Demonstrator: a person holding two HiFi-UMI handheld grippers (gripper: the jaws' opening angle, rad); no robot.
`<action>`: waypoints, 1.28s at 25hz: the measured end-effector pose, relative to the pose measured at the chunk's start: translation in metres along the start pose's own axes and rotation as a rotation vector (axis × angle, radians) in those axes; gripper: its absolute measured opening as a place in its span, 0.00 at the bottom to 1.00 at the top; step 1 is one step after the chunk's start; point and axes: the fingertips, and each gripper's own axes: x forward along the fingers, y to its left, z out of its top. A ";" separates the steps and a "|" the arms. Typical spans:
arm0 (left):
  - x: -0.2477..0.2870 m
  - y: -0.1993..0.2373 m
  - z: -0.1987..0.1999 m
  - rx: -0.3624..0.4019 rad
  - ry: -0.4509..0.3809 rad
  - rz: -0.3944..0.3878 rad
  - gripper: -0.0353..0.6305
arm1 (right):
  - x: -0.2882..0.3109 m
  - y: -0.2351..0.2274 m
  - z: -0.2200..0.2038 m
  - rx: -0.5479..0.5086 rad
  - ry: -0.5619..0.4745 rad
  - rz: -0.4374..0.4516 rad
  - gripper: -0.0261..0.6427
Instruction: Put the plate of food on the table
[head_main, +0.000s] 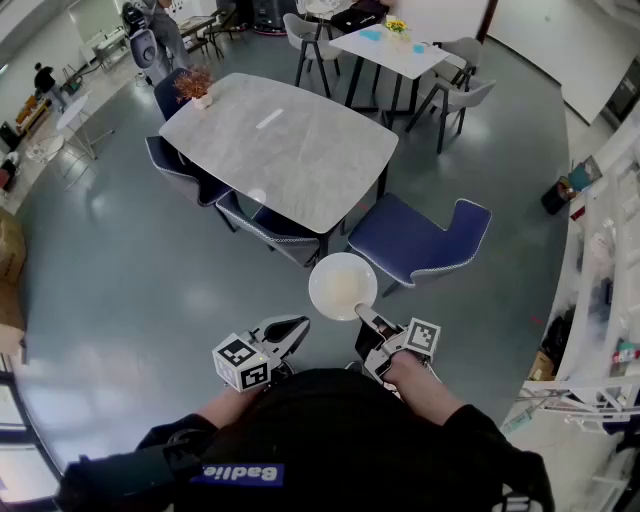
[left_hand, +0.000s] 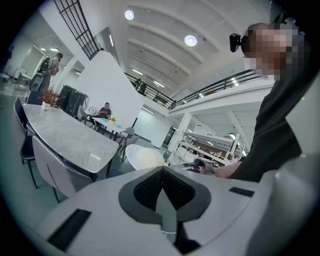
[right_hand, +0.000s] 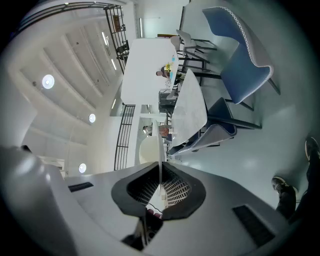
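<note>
Pinched almost fully together, the jaws of the right gripper (right_hand: 160, 184) clamp the near rim of the white plate (head_main: 342, 286), which runs edge-on between the pads in the right gripper view. The left gripper (left_hand: 162, 187) has its jaws shut on nothing and hangs at the lower centre of the head view, just left of the right one. The plate is in the air at the middle of the head view, over the floor and well apart from the grey table (head_main: 280, 150), which fills the upper centre. A blue chair (head_main: 415, 240) stands just beyond the plate to the right, and darker chairs are tucked along the table's near edge. What lies on the plate cannot be made out beyond a faint yellowish tint. The step in hand looks like carrying it to the table. With only one edge held, the plate should be kept level so that nothing slides off. It should pass above the chair backs and come down flat on the bare tabletop, clear of the small plant (head_main: 195, 85) at the upper left corner. The jaws should part only once the base sits fully on the table.
</note>
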 end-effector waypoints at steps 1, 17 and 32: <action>0.001 0.000 0.000 0.001 0.002 0.000 0.06 | 0.000 0.000 0.000 -0.001 0.001 -0.001 0.07; 0.006 0.000 -0.001 -0.022 0.014 0.007 0.06 | -0.001 0.000 0.008 0.021 -0.015 0.008 0.07; 0.036 -0.015 -0.007 -0.021 0.008 0.067 0.06 | -0.015 -0.014 0.041 0.037 0.011 0.005 0.07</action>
